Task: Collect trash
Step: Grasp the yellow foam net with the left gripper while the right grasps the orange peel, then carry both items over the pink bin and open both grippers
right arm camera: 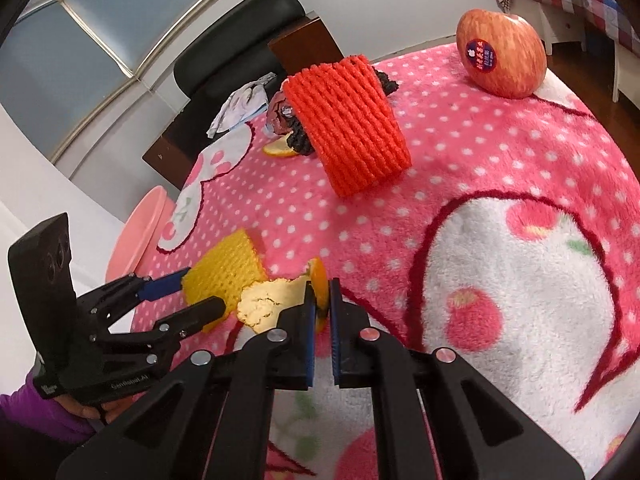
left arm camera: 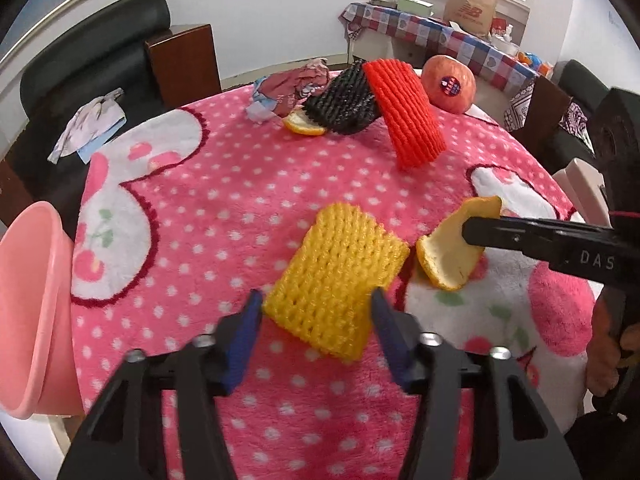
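A yellow foam fruit net (left arm camera: 340, 280) lies on the pink dotted table cover. My left gripper (left arm camera: 316, 304) is open, its blue-padded jaws on either side of the net's near end; it also shows in the right wrist view (right arm camera: 192, 292). My right gripper (right arm camera: 321, 296) is shut on an orange peel (right arm camera: 276, 298), which also shows in the left wrist view (left arm camera: 456, 244) next to the yellow net. Farther back lie a red foam net (left arm camera: 404, 112), a black foam net (left arm camera: 348, 100), a second orange peel (left arm camera: 304, 124) and crumpled wrappers (left arm camera: 284, 92).
A pink bin (left arm camera: 28, 320) stands off the table's left edge. A whole apple with a sticker (left arm camera: 450, 84) sits at the far side. A black sofa with a cloth (left arm camera: 88, 128) is behind the table. A checkered table (left arm camera: 440, 36) stands further back.
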The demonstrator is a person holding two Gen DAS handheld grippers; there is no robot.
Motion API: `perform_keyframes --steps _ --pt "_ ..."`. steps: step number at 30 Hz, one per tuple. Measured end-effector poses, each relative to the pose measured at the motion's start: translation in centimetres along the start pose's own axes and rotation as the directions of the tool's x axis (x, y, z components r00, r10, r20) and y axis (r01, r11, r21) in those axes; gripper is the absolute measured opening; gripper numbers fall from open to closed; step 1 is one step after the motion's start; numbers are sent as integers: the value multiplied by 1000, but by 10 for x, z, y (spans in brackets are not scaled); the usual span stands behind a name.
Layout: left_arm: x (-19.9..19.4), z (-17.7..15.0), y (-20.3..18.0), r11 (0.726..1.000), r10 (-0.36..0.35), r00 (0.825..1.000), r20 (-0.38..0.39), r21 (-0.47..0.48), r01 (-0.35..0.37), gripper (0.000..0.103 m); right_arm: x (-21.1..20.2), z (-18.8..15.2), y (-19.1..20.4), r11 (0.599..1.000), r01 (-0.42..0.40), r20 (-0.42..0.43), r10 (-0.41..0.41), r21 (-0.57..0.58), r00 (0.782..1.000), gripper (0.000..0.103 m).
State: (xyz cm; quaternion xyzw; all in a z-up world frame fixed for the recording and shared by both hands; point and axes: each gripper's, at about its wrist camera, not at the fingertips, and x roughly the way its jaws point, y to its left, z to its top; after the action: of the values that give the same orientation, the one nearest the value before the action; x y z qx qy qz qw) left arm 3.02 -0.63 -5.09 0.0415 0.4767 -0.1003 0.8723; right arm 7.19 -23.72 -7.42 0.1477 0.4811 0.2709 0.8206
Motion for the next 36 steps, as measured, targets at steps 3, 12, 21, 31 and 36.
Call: perform_keyframes --steps 3,12,21,31,36 --pt "-4 0 0 1000 5 1000 20 -11 -5 27 -1 0 1 1000 0 4 0 -1 1000 7" --pt "-34 1 13 998 12 994 105 -65 -5 9 -3 0 0 1000 10 14 -11 7 1000 7" --pt "-62 -1 45 983 117 981 158 -159 -92 9 -7 10 24 999 4 32 -2 -44 999 7" --pt "-94 -7 93 932 267 945 191 -299 -203 9 8 47 87 983 -75 42 83 -165 996 7" --pt "-113 -18 124 891 342 919 194 -378 -252 9 26 65 132 963 -138 20 146 -233 989 7"
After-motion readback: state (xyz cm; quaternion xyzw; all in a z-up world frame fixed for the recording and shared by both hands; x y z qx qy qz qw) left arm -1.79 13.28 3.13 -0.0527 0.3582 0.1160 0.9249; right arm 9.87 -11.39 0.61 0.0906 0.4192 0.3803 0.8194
